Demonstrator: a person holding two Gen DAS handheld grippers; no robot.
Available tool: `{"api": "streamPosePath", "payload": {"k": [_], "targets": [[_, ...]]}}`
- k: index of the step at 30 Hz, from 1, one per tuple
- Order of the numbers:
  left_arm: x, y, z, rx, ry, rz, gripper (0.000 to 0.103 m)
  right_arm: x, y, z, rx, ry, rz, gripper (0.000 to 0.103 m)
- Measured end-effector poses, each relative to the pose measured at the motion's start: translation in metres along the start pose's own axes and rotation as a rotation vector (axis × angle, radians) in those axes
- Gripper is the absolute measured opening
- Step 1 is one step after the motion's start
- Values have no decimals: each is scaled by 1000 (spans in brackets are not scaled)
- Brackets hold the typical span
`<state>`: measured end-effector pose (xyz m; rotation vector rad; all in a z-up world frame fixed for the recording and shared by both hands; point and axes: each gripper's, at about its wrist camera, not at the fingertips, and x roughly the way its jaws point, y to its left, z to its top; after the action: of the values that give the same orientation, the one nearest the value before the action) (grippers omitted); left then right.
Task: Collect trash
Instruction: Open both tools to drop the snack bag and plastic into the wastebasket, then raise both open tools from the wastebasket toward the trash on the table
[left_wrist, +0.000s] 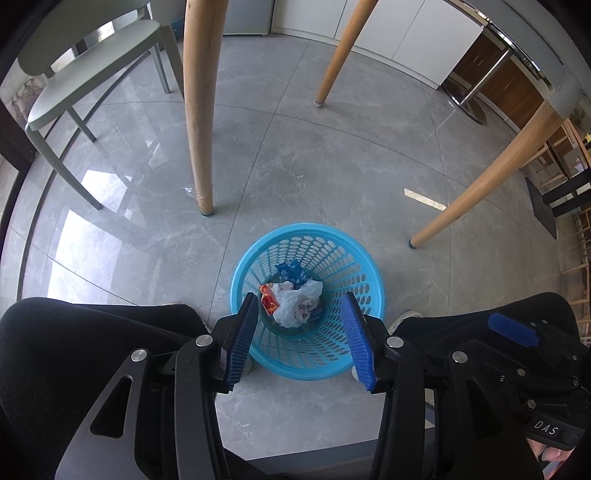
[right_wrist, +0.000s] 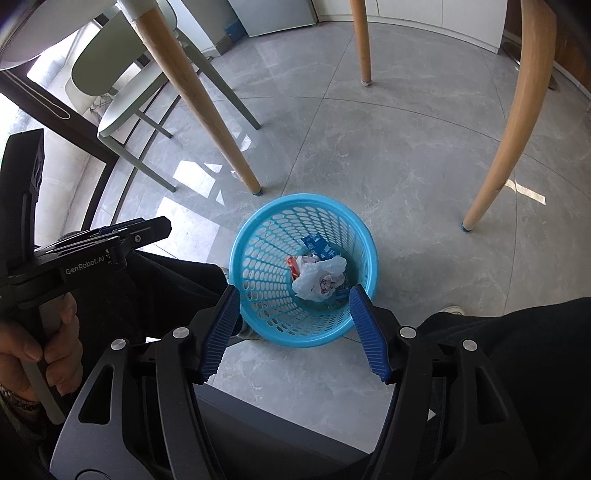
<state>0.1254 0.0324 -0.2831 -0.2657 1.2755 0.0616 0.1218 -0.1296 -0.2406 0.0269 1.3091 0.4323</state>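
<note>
A blue perforated plastic trash basket (left_wrist: 332, 243) stands on the grey tiled floor; it also shows in the right wrist view (right_wrist: 258, 221). Inside lie a crumpled white plastic bag (left_wrist: 297, 304) (right_wrist: 319, 278), a blue wrapper (left_wrist: 291, 272) (right_wrist: 317, 248) and a red wrapper (left_wrist: 267, 298) (right_wrist: 293, 266). My left gripper (left_wrist: 300, 308) hangs above the basket, open and empty. My right gripper (right_wrist: 293, 301) also hangs above it, open and empty. The left gripper's body (right_wrist: 92, 247) shows at the left of the right wrist view.
Wooden table legs (left_wrist: 199, 110) (right_wrist: 199, 96) stand around the basket, another at the right (left_wrist: 491, 177) (right_wrist: 509, 122). A pale green chair (left_wrist: 74, 85) (right_wrist: 122, 92) stands at the back left. My black-trousered knees (left_wrist: 92, 332) (right_wrist: 517, 332) flank the basket.
</note>
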Motion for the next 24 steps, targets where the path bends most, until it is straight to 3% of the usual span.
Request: {"api": "streamPosePath", "payload": {"k": [13, 20, 24], "targets": [[-61, 9, -25, 27, -124, 20, 55, -71, 4, -25, -62, -159, 15, 71], [-96, 19, -29, 12, -188, 22, 56, -119, 13, -34, -126, -266, 19, 71], [-129, 18, -30, 10, -298, 57, 57, -153, 23, -33, -162, -356, 44, 73]]}}
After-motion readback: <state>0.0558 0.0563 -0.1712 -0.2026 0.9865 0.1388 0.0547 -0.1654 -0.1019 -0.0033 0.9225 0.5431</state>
